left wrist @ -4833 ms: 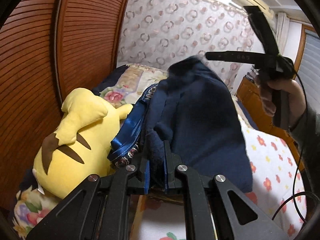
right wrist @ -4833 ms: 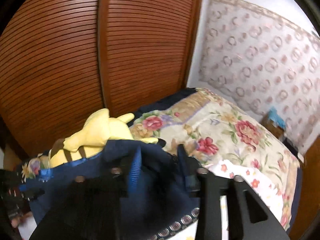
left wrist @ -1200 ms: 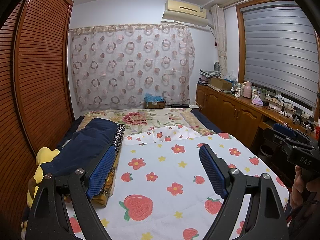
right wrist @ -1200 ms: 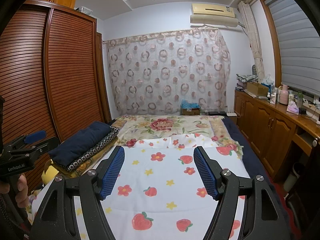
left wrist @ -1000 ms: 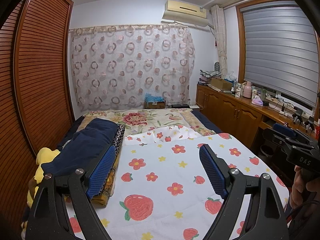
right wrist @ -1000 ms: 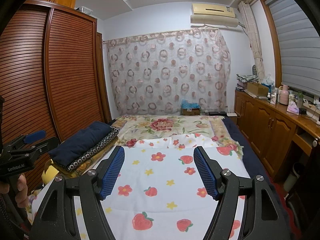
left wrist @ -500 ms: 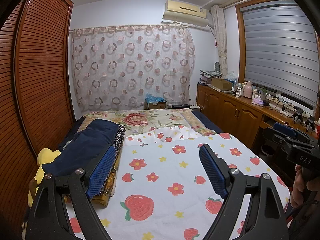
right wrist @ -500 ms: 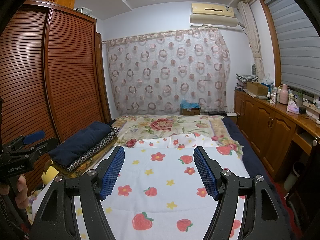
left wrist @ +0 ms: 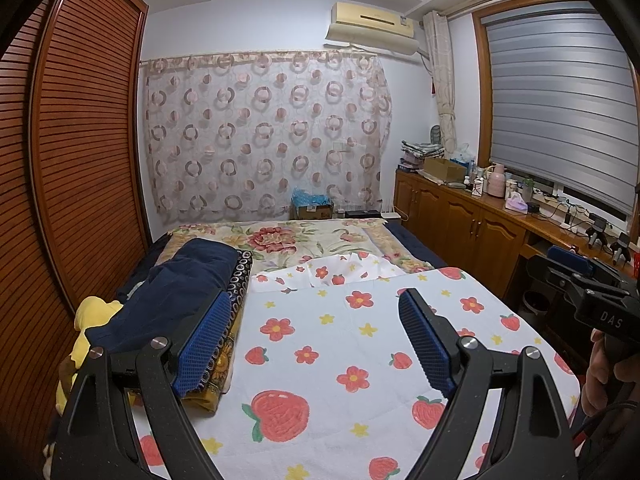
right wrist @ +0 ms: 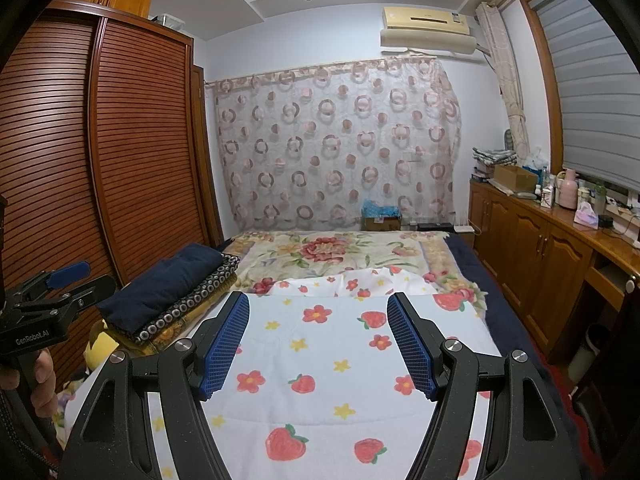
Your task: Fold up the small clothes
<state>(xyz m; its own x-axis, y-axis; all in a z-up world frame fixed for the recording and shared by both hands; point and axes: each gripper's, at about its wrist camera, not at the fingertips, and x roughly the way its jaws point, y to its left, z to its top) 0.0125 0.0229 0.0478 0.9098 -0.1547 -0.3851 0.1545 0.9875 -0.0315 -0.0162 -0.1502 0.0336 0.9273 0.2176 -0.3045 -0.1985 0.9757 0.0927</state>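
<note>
A folded navy garment (left wrist: 176,280) lies on top of a stack of folded cloths at the left side of the bed, also visible in the right wrist view (right wrist: 168,280). Under it lies a black cloth with white rings (left wrist: 240,276). My left gripper (left wrist: 314,296) is held open above the strawberry sheet (left wrist: 340,340), to the right of the stack, with nothing between its blue pads. My right gripper (right wrist: 317,299) is open too, over the middle of the sheet and holding nothing. Each gripper appears at the edge of the other's view, the left gripper (right wrist: 80,278) and the right gripper (left wrist: 560,266).
A yellow plush toy (left wrist: 92,312) is wedged between the stack and the slatted wooden wardrobe (left wrist: 80,160). A floral blanket (left wrist: 280,240) covers the far end of the bed. Wooden cabinets (left wrist: 460,220) with clutter on top run along the right wall.
Some seconds ago both grippers were shut on the navy garment above the plush toy. Now it lies on the stack and both grippers are open and pulled back. Nothing moved in the last second.
</note>
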